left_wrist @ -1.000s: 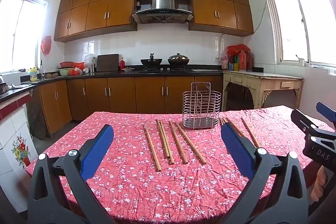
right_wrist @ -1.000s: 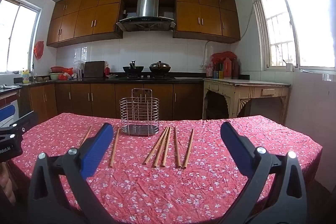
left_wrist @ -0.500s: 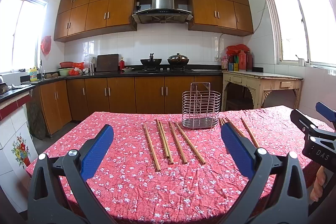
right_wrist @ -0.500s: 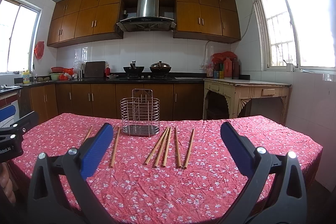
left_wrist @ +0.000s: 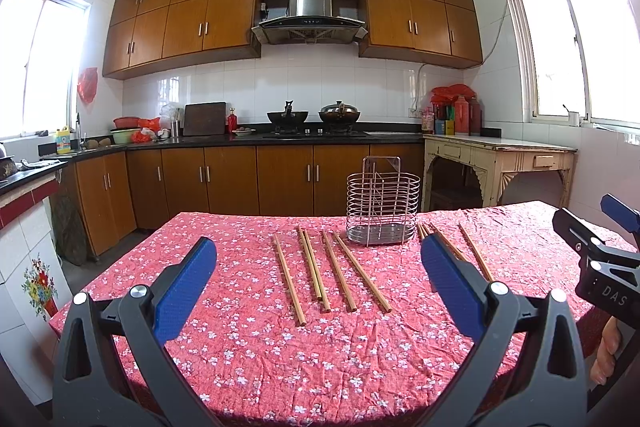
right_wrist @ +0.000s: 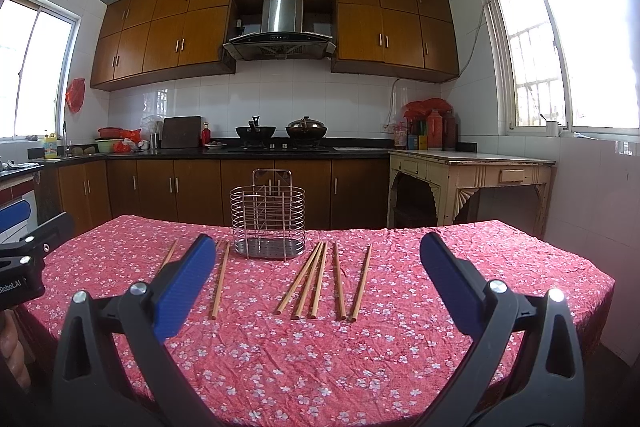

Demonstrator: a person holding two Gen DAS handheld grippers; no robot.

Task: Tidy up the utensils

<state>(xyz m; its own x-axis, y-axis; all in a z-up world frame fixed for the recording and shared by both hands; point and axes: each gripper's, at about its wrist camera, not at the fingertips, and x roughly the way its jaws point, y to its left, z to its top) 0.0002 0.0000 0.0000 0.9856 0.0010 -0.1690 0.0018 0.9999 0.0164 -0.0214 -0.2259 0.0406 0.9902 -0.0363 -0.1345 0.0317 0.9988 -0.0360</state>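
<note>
Several wooden chopsticks point(left_wrist: 313, 267) lie in a row on the red flowered tablecloth point(left_wrist: 280, 347), left of an empty wire utensil holder point(left_wrist: 383, 207). More chopsticks point(left_wrist: 474, 251) lie to its right. My left gripper point(left_wrist: 316, 279) hovers open over the near part of the table, with nothing between its fingers. In the right wrist view the wire holder point(right_wrist: 267, 214) stands at the far middle, several chopsticks point(right_wrist: 320, 279) to its right and others point(right_wrist: 220, 279) to its left. My right gripper point(right_wrist: 312, 279) is open and holds nothing.
The right gripper's body point(left_wrist: 600, 259) and a hand point(left_wrist: 606, 351) show at the left wrist view's right edge. Kitchen cabinets point(left_wrist: 260, 175), a stove with pots point(left_wrist: 312, 119) and a cream side table point(left_wrist: 500, 159) stand beyond the table.
</note>
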